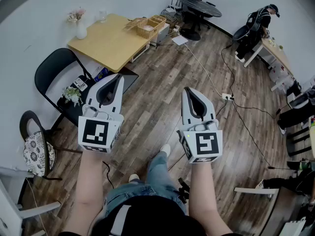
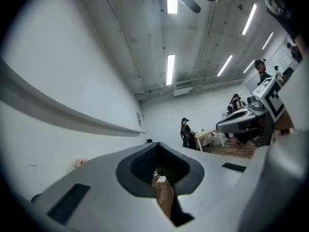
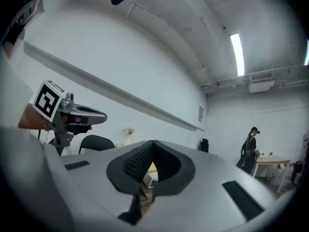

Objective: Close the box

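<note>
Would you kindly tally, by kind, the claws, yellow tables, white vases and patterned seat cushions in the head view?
Claws: 2 (left claw, right claw)
Yellow table: 1
White vase: 1
Patterned seat cushion: 1
Total: 5

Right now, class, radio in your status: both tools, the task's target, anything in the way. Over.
Left tool shut, empty. Right tool shut, empty. Target unconfirmed: woven baskets on yellow table ahead. Black chair beside that table.
</note>
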### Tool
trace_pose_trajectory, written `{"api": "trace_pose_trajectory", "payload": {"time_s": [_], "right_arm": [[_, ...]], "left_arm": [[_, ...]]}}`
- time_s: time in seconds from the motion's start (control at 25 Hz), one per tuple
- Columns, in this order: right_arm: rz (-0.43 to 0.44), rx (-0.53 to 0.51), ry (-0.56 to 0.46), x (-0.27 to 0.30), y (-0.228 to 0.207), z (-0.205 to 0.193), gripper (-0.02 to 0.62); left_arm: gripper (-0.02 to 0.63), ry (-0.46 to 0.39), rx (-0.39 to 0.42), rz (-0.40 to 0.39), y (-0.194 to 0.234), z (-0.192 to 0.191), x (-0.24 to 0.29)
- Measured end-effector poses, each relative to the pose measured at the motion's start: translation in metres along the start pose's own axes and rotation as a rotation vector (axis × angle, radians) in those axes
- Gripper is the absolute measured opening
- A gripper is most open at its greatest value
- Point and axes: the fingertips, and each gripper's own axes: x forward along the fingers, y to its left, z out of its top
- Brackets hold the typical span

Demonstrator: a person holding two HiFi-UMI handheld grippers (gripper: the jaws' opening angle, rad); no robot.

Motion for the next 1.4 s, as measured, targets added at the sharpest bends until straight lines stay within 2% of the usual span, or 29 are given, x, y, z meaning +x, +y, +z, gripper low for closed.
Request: {"api": "trace_pose_trajectory", "payload": {"time_s": [0.32,0.52,0.56,0.64,0.68,0.72,1.04,1.4], "right_arm": [[-0.011,0.016,0.016,0.008,-0.002,-0.008,0.014],[-0.028,0.019,0.033,0.023,-0.004,-0.018,0.014],[-0.028,0.016,0.038,0.027,-0.006,-0.021,0.014],[-0.027,0.013,0.043,0.037,-0.012,-0.024,0.014],[-0.027,0.011,0.041,0.043,-0.016,-0.025,0.014],[-0.027,0.009,0.038,0.05,-0.022,-0.027,0.014],[0.003,0.036,0.037,0.136,-0.077,-0.046,0.014],[0.047,0.051,0.025,0.237,-0.161,-0.059,0.014]], "left_arm": [[0.012,0.016,0.0,0.005,0.008,-0.013,0.004],[0.018,0.04,-0.078,0.017,0.017,-0.029,0.015],[0.041,0.042,-0.091,0.017,0.019,-0.032,0.02],[0.181,0.044,-0.111,0.012,0.021,-0.037,0.033],[0.222,0.043,-0.115,0.014,0.023,-0.039,0.04],[0.235,0.042,-0.116,0.019,0.025,-0.041,0.049],[0.235,0.069,-0.128,0.064,0.048,-0.067,0.135],[0.235,0.086,-0.137,0.148,0.07,-0.083,0.243]]}}
